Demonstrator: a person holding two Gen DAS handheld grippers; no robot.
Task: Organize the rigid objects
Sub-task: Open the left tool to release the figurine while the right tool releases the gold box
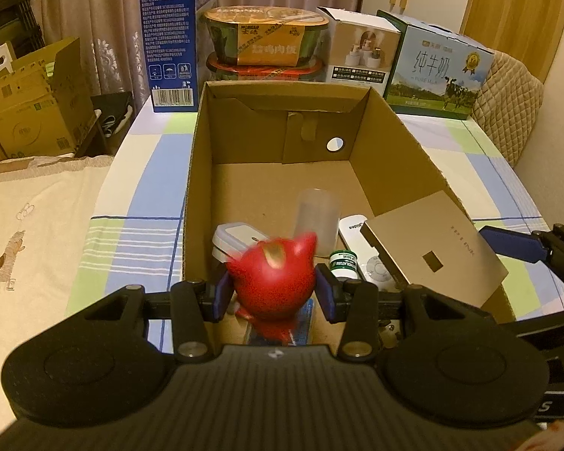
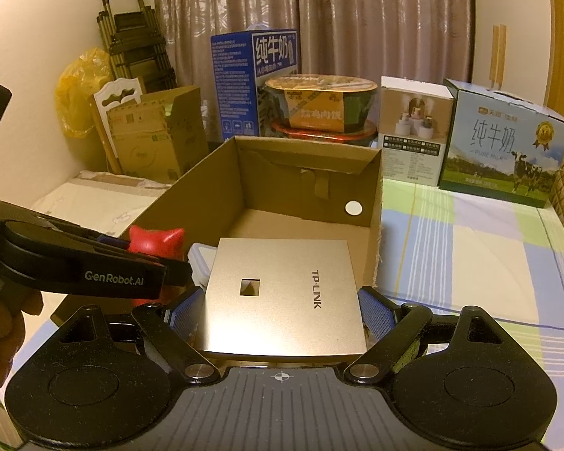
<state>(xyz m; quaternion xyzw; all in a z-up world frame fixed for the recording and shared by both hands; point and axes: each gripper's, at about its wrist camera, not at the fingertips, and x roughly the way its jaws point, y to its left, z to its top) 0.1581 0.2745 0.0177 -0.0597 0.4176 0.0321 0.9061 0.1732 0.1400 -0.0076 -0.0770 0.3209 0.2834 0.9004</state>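
Left gripper (image 1: pixel 273 293) clenched on red toy (image 1: pixel 274 282); right gripper (image 2: pixel 282 314) clamps router (image 2: pixel 282 297) over cardboard box (image 2: pixel 308 161).

Item count, relative to the left gripper (image 1: pixel 274 293): one red figure (image 1: pixel 272 282) between its fingers — one open cardboard box (image 1: pixel 244 124) ahead. Behind the box: two milk cartons (image 1: pixel 169 37) (image 1: pixel 438 69), two stacked instant bowls (image 1: pixel 267 35).

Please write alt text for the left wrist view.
The left claw grips a red toy over the near end of an open cardboard box; a gold flat device leans on the box's right wall.
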